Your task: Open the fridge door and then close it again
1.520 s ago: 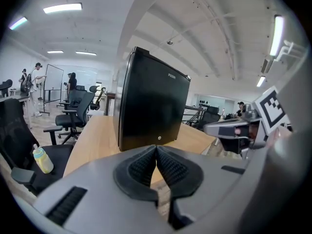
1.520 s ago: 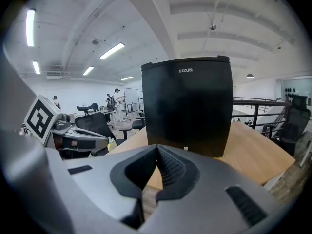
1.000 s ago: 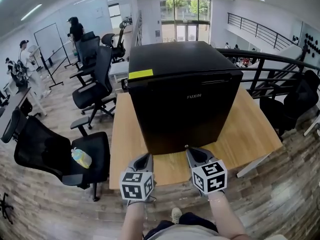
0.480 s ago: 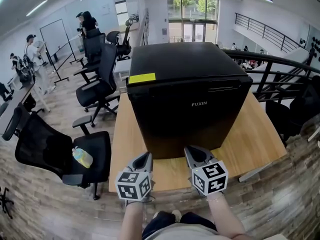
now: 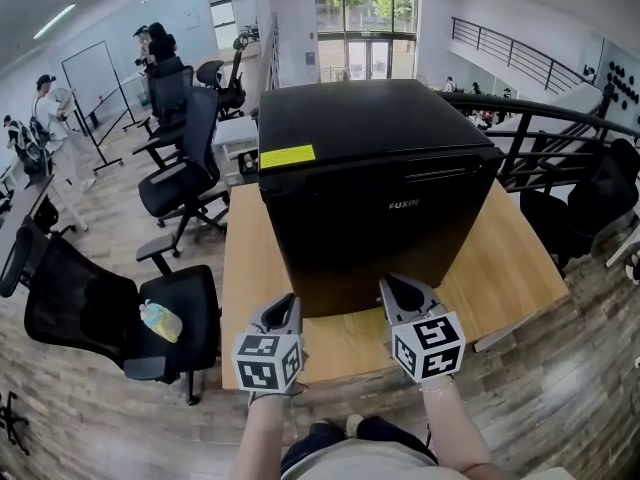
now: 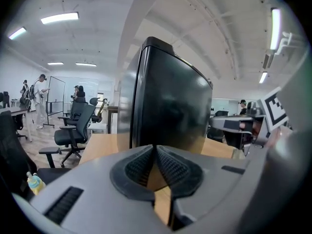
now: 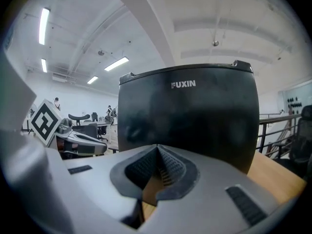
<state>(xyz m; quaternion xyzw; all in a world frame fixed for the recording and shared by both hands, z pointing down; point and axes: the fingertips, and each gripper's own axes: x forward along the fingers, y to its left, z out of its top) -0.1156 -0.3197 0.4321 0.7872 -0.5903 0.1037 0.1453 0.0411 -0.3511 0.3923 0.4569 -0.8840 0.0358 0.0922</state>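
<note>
While the open office runs off behind it, the wooden worktop [image 5: 500, 268] carries the task's thing at its middle: a black fridge [image 5: 360, 128], standing upright. Its door [image 5: 390, 233], the face lettered FUXIN, is turned toward the person. That door lies flush against the body, so it is closed, and nothing shows it being handled. As I judge it, the whole task is still left: first a pull to swing the door open, then a push to shut it again. Both claws hang low in front of the door, near it but not touching. The left claw [image 5: 289, 301] has its jaws pressed together with nothing between them, and it looks toward the fridge's left front corner. The right claw [image 5: 386, 286] is likewise closed and empty, facing the door squarely. Smallest, a yellow label [image 5: 287, 156] sits on the fridge top at its front left.
</note>
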